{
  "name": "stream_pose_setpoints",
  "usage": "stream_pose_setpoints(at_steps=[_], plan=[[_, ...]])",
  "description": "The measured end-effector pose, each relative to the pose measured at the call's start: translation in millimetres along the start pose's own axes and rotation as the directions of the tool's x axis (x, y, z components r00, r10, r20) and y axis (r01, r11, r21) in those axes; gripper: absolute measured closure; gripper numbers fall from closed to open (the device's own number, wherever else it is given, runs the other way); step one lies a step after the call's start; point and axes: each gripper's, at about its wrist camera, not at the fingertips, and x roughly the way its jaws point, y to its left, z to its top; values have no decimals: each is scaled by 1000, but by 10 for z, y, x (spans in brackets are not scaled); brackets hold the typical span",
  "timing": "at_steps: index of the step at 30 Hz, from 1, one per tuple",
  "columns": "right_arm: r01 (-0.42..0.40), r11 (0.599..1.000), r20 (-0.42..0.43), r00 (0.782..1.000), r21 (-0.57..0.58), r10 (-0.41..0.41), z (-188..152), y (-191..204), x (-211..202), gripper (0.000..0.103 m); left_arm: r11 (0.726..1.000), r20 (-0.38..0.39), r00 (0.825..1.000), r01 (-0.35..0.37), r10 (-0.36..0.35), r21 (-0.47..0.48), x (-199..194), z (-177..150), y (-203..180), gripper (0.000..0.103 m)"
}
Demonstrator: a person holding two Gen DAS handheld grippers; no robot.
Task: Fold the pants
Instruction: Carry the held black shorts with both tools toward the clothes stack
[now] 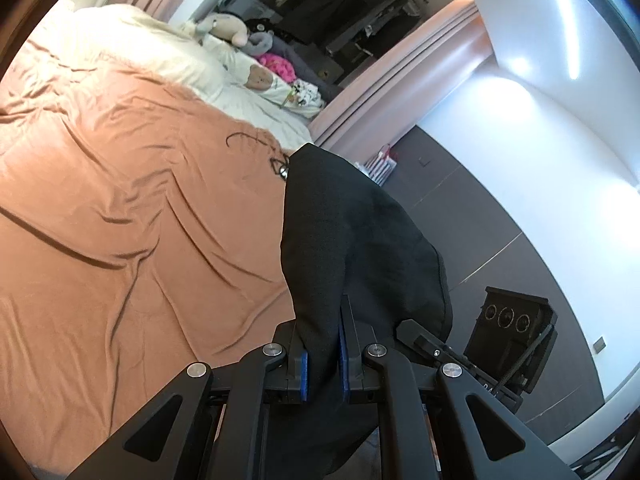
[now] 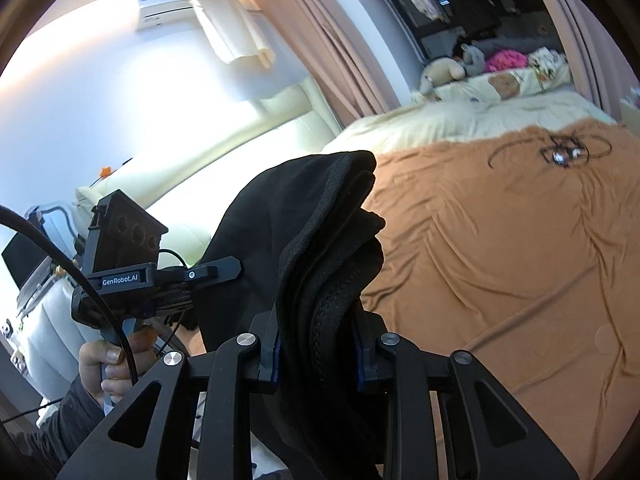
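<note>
Gripping a fold of the black pants [image 1: 352, 240], the left tool [image 1: 323, 354] has its blue pads [image 1: 304, 372] pressed against the dark cloth from both sides, and the fabric rises in a hump above the jaws. In the right wrist view the right tool [image 2: 316, 354] is likewise clenched on a thick bunch of the same pants [image 2: 320, 240], where several layers and a ribbed edge stack up between its pads. Both views show the garment lifted clear of the bed [image 1: 120, 208], hanging in front of the orange blanket [image 2: 500, 260]. Beyond the blanket lies a cream duvet [image 2: 460, 120] with soft toys [image 2: 440, 70] along the far side by the pink curtains [image 2: 320, 40]. A pair of glasses [image 2: 564, 154] rests on the blanket. In the right wrist view a hand [image 2: 108, 364] holds the handle of the left tool, with a black cable [image 2: 60, 256] looping past it.
</note>
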Motion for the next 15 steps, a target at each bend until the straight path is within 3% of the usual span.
stream_pose_setpoints(at_steps=[7, 15], plan=[[-32, 998, 12, 999, -46, 33, 34, 222, -216, 81, 998, 57, 998, -39, 35, 58, -473, -56, -399, 92], [-68, 992, 5, 998, -109, 69, 47, 322, -213, 81, 994, 113, 992, -73, 63, 85, -914, -162, -553, 93]])
